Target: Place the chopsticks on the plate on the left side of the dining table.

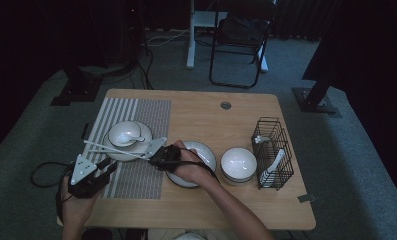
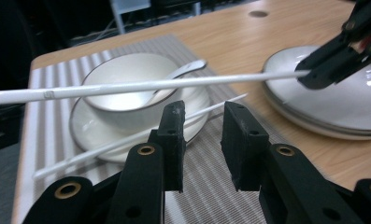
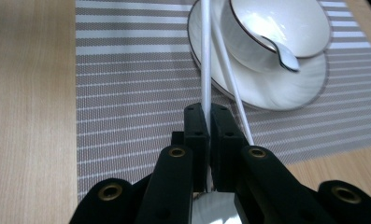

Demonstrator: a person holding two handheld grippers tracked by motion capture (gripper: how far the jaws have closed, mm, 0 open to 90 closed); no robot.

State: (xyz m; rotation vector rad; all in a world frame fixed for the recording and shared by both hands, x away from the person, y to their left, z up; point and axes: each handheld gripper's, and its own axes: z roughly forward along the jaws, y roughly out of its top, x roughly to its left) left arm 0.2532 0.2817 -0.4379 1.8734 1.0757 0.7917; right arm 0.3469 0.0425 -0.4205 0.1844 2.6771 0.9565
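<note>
The right tongs are clamped on one white chopstick, carried level above the bowl; the second chopstick lies across the saucer under that bowl. The left tongs stand parted with nothing between them, near the bowl on the placemat.

Risk, as I judge it: held by one end, the long stick may swing down and clip the bowl's rim or the spoon. The plate right of the bowl crowds the right hand; open counter lies beyond the bowl.
</note>
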